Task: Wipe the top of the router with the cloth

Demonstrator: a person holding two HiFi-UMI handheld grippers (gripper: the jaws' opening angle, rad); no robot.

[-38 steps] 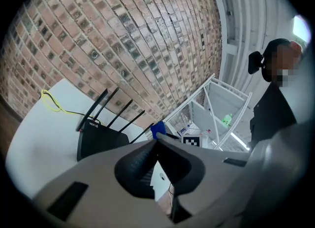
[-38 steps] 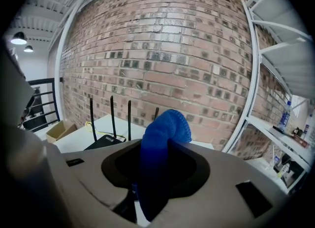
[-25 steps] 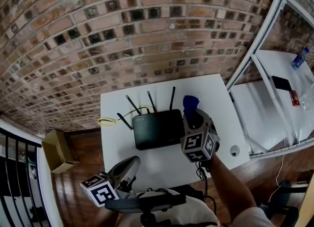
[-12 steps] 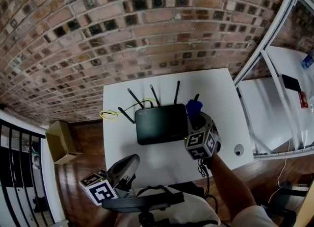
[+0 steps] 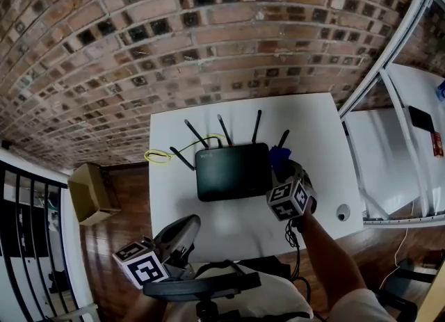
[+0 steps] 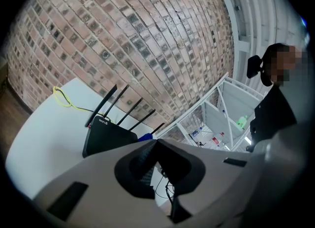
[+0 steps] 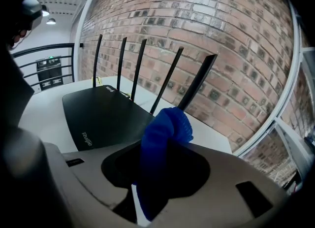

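Observation:
The black router (image 5: 233, 171) lies flat on the white table (image 5: 306, 122), with its antennas against the brick wall. My right gripper (image 5: 281, 165) is at the router's right edge, shut on a blue cloth (image 5: 279, 155). In the right gripper view the cloth (image 7: 165, 133) bunches up out of the right gripper (image 7: 165, 146), just above the router's top (image 7: 106, 114). My left gripper (image 5: 182, 234) hangs back at the table's near edge, shut with nothing in it. From the left gripper view its jaws (image 6: 156, 142) meet, with the router (image 6: 106, 134) beyond them.
A yellow cable (image 5: 158, 155) loops off the router's back left. A cardboard box (image 5: 92, 192) sits on the wood floor at left. A white metal rack (image 5: 389, 70) stands right of the table. A small round object (image 5: 343, 212) lies near the table's right front corner.
The right gripper with the cloth has drawn nearer along the router's right side. The head view has shifted slightly. The left gripper stays where it was.

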